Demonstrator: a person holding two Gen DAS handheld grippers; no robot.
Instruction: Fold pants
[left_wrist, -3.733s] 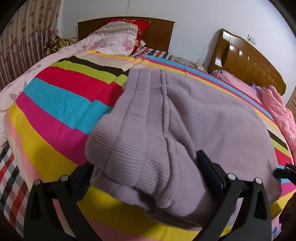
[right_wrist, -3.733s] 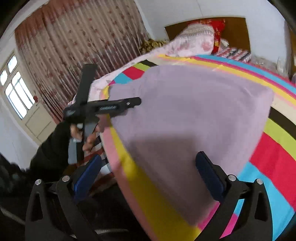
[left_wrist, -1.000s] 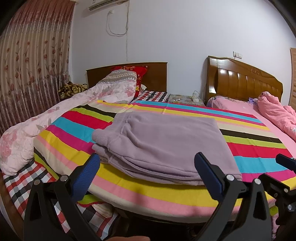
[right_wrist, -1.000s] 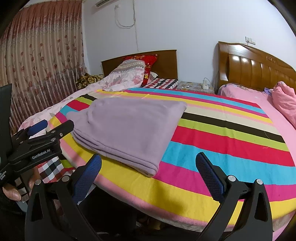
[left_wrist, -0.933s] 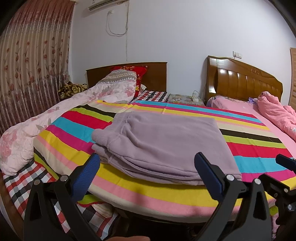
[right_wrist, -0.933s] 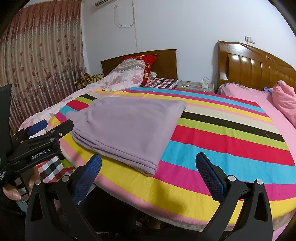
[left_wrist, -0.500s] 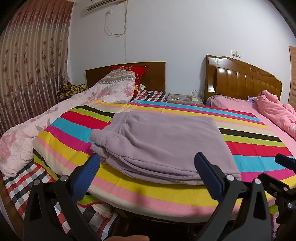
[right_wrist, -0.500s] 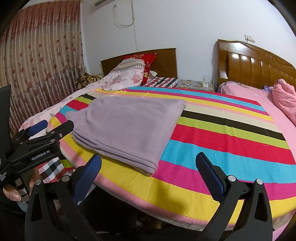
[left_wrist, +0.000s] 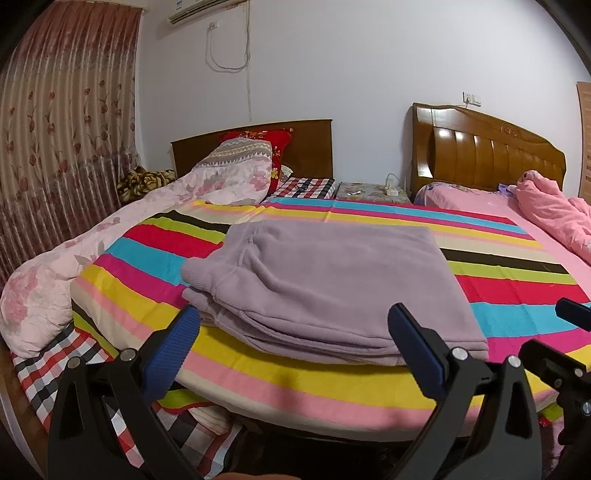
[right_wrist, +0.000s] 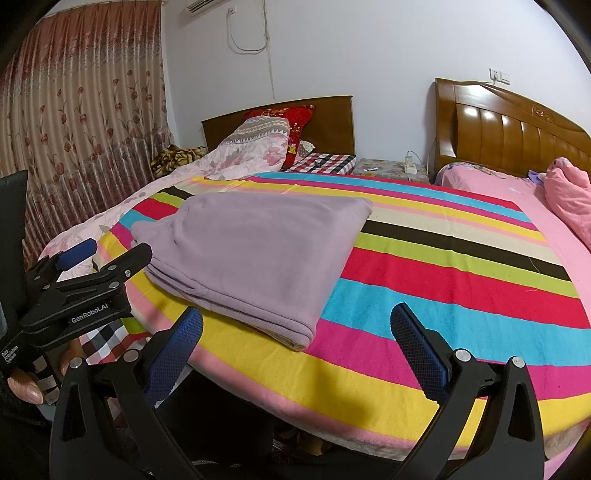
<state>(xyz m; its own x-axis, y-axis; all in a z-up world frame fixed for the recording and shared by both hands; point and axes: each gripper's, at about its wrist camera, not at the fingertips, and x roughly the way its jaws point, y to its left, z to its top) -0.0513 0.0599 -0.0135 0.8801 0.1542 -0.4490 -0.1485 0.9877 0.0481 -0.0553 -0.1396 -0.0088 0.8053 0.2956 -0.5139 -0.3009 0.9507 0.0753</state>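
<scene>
Left-wrist view, centre frame: lilac pants (left_wrist: 332, 284), folded flat on striped bedspread (left_wrist: 517, 295); left gripper (left_wrist: 295, 345) and right gripper (right_wrist: 295, 341) both spread wide, empty, clear of cloth; judged complete, best left undisturbed.

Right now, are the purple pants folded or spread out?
Folded: the purple pants lie as a compact stacked rectangle, layered edges showing, on the striped blanket.

Left gripper (left_wrist: 295, 349): black angular frame, blue textured finger pads (left_wrist: 171, 349), silver screws at pivots. Right gripper (right_wrist: 297, 341): same build. Left gripper body, seen from right wrist, reads white "GenRobot.AI". Bare fingers (right_wrist: 24, 387) and a dark sleeve below that lettering.
</scene>
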